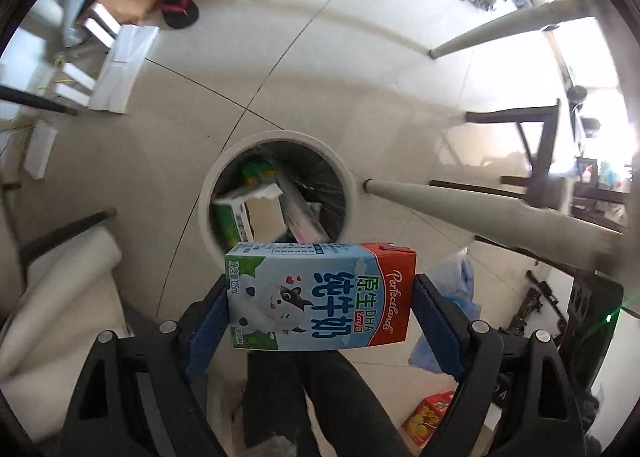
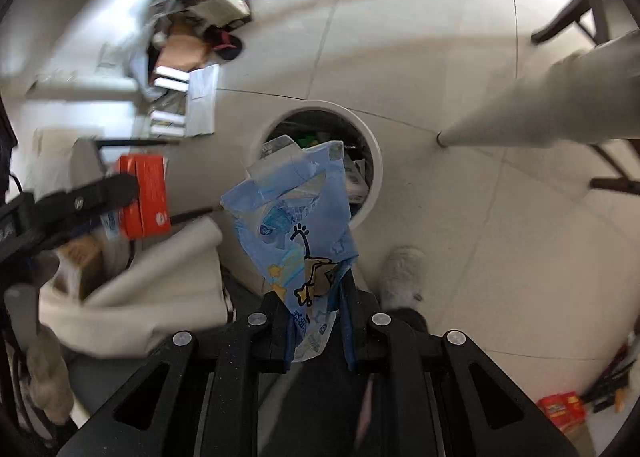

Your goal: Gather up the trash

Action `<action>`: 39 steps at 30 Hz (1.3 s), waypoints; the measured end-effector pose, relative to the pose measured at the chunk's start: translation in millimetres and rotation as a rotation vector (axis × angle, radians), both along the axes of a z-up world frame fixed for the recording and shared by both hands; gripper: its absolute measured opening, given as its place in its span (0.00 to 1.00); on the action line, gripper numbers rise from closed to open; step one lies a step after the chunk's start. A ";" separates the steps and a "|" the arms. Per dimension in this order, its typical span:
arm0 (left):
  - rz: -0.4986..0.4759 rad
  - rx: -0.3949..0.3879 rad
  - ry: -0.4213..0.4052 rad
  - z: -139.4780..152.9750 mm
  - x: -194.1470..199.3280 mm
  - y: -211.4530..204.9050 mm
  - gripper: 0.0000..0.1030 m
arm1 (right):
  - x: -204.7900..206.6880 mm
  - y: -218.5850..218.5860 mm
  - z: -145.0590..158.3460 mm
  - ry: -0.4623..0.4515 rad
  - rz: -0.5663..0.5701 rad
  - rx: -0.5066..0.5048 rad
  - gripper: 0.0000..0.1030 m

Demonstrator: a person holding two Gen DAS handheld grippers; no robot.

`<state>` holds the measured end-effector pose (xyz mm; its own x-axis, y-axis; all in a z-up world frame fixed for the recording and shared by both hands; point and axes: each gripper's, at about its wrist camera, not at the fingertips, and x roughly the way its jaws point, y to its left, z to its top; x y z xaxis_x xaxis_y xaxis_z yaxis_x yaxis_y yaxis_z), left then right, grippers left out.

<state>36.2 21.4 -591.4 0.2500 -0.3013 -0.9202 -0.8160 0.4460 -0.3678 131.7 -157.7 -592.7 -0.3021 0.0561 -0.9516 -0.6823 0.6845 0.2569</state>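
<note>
Both tools loaded above the white bin [image 1: 276, 137] on the floor. My left tool [image 1: 320, 297] clamps a milk carton [image 1: 320, 297] crosswise; my right tool [image 2: 314, 297] pinches a crumpled blue wrapper [image 2: 296, 209].

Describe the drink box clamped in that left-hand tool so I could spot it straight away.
Find the round white waste bin on the pale tiled floor; just in front of it, the left gripper holds a small light-blue milk carton. Unlike the green cartons in the bin, it has a red end and a cartoon cow.

Glossy milk carton [image 1: 320, 297] — crinkly plastic wrapper [image 2: 296, 213].
</note>
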 end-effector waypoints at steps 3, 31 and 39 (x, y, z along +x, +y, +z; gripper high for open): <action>-0.012 -0.034 0.022 -51.3 10.3 5.0 0.85 | 17.0 9.5 -66.1 0.036 -0.024 -0.005 0.18; 0.034 0.235 0.236 32.4 -53.6 -41.2 1.00 | 0.8 19.9 -54.2 -0.122 0.091 -0.031 0.99; -0.039 0.280 0.207 151.0 -58.8 -89.2 1.00 | -2.5 -18.4 83.7 -0.135 0.060 0.027 0.99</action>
<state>-22.6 -67.8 -440.5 0.0430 -0.0353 -0.9985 -0.8407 0.5386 -0.0552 129.1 -176.1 -509.0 -0.1752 0.0677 -0.9822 -0.7514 0.6355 0.1778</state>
